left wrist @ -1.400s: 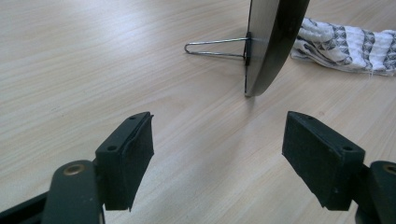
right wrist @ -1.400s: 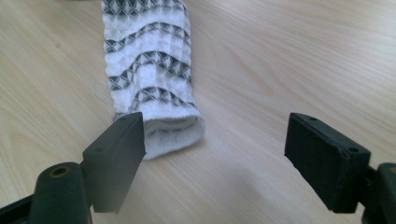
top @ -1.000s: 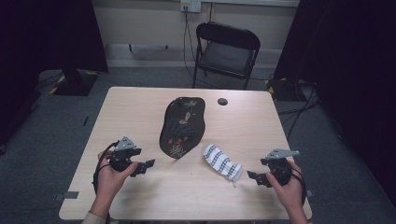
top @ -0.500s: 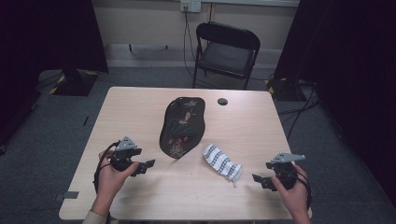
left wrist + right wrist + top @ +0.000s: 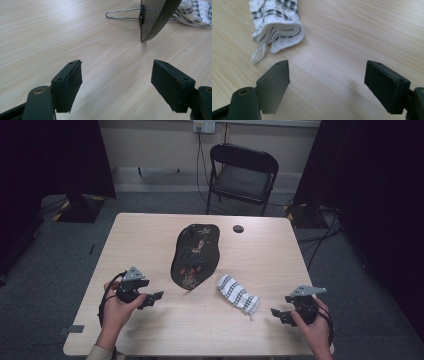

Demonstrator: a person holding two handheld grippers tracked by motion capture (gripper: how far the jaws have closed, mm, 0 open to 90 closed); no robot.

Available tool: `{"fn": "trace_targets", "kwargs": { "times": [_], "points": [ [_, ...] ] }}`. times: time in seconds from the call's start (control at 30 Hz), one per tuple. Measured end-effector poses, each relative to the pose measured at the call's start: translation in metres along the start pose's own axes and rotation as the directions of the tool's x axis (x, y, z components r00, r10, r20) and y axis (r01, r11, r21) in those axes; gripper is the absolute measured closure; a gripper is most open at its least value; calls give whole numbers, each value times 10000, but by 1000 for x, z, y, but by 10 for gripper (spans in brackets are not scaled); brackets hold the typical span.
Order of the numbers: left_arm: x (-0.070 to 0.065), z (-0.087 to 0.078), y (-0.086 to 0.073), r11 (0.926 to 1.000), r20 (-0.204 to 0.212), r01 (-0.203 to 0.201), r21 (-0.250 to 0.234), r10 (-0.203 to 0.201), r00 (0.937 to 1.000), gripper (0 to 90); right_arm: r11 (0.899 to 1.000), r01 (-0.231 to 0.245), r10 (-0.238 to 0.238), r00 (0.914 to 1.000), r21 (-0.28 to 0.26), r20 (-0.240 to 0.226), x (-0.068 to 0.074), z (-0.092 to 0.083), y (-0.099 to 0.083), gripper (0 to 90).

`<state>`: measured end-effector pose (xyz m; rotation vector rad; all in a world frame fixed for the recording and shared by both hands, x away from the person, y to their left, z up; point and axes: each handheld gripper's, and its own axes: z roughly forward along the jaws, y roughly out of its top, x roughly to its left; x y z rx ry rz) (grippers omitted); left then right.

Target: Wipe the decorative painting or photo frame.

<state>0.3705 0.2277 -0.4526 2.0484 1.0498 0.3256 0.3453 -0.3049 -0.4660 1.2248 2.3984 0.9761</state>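
Observation:
A dark oval board with a flower pattern stands tilted on a wire stand at the table's middle. Just to its right lies a folded white cloth with a black pattern. My left gripper is open near the front left and points at the board's lower end. In the left gripper view its jaws stand wide with bare table between them, and the board's edge and wire stand lie ahead. My right gripper is open right of the cloth. Its own view has the cloth ahead at the left.
The wooden table has a small black disc near its far edge. A black folding chair stands behind the table. Cables run along the floor at the right. Dark curtains flank both sides.
My right hand has drifted a little toward the table's near edge, away from the cloth. The left hand, board and cloth have stayed put.

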Motion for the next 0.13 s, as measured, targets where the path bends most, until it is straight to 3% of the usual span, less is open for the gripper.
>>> {"fn": "trace_targets", "kwargs": {
  "times": [0.13],
  "points": [
    [1, 1, -1, 9999, -19, -65, 90, 65, 10000, 246, 10000, -85, 85, 10000, -25, 15, -1, 0, -1, 200]
  ]
}}
